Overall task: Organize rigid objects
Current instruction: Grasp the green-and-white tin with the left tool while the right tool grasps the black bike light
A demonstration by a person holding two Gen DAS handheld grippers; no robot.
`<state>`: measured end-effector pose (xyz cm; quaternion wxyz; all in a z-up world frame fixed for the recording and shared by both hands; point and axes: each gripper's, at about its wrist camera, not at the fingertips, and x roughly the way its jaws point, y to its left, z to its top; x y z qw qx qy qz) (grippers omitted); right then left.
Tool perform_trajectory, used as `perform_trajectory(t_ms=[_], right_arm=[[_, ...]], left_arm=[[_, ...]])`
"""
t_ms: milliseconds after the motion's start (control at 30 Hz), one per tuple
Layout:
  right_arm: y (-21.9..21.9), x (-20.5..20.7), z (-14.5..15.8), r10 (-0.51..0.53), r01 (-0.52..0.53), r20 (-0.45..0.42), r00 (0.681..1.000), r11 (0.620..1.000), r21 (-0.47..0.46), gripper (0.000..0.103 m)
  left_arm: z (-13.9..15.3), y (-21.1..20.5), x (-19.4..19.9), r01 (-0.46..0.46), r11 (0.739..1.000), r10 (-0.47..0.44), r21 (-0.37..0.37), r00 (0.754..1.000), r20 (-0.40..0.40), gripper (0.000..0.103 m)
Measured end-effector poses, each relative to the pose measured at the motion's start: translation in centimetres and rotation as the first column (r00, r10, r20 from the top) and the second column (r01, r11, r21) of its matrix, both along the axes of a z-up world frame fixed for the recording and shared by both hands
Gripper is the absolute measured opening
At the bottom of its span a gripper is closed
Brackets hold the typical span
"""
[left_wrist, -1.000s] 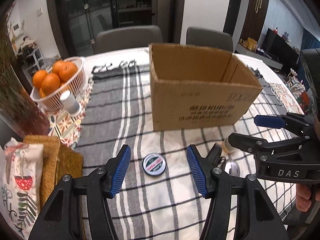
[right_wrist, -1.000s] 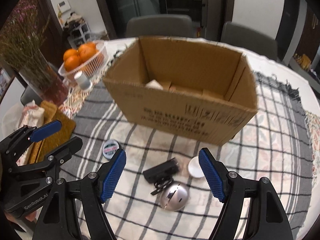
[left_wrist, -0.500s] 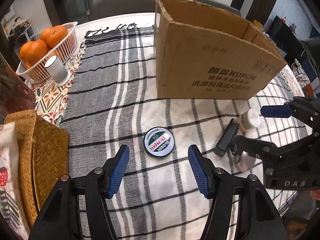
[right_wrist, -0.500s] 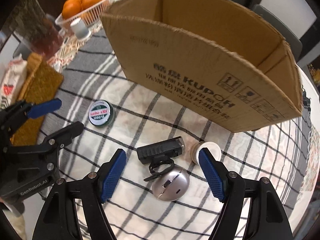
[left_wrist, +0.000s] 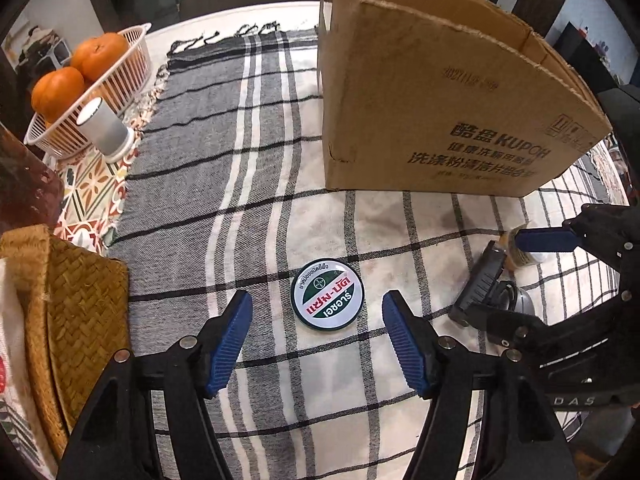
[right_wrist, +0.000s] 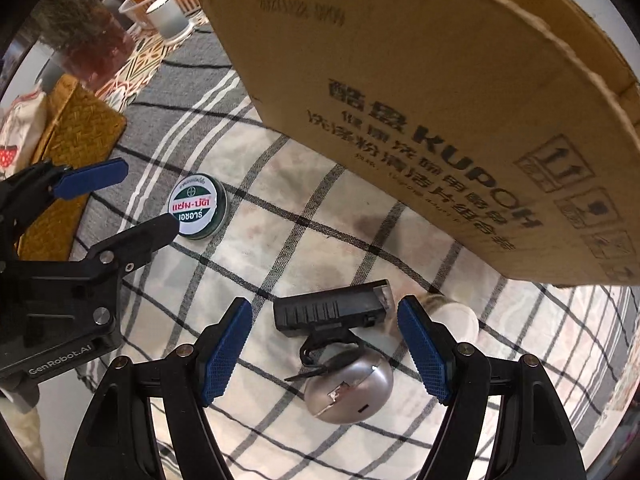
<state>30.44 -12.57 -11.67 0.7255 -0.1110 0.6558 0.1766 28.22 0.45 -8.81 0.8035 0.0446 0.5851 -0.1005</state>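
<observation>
A round green-and-white tin [left_wrist: 327, 294] lies flat on the checked cloth; it also shows in the right wrist view [right_wrist: 197, 212]. My left gripper [left_wrist: 316, 334] is open, low over the cloth, its jaws either side of the tin's near edge. A black bike light [right_wrist: 332, 310] with a strap lies next to a silver dome-shaped object [right_wrist: 348, 386] and a small white-capped bottle [right_wrist: 456, 318]. My right gripper [right_wrist: 325, 346] is open, jaws straddling the light. The open cardboard box [left_wrist: 444, 108] stands just behind.
A white basket of oranges [left_wrist: 86, 76] and a white cylinder [left_wrist: 105, 130] sit at the far left. Woven mats [left_wrist: 76, 312] lie at the left edge. A dark vase [right_wrist: 86, 44] stands beyond them. Chairs stand behind the table.
Both grippers have dropped and moved forward, closer to the cloth. The tin now sits between my left jaws, the black light between my right jaws. Both stay open.
</observation>
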Motion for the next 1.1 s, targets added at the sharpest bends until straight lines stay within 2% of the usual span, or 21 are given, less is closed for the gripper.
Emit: perform_trajectory(t_ms=[367,700,1000,1100], right_arm=[[0.0,1.0,-2.2,0.009,-0.010,-0.042,0.999,1.000,-0.009,0.076],[1.2,1.7,-3.5,0.030,-0.030,-0.048,0.998,0.999,-0.014,0.076],[1.9,1.6,-4.7,0.023,-0.024,-0.054,0.998,1.000,-0.016,0.075],[1.6,1.2,-4.7,0.018,-0.018,-0.042,0.999,1.000,-0.010,0.075]], left_arm=[[-2.5,-0.4,1.2,-0.016,1.000,0.016,0.004,0.998,-0.068,0.066],[-4.4,-0.5,2.1,-0.032,0.999,0.035,0.026,0.994,-0.099,0.066],[-5.1,-0.7,2.2,-0.029,0.999,0.033,0.045,0.995,-0.097,0.051],[-5.1,-0.7,2.1,-0.026,0.999,0.030,0.046,0.995,-0.090,0.051]])
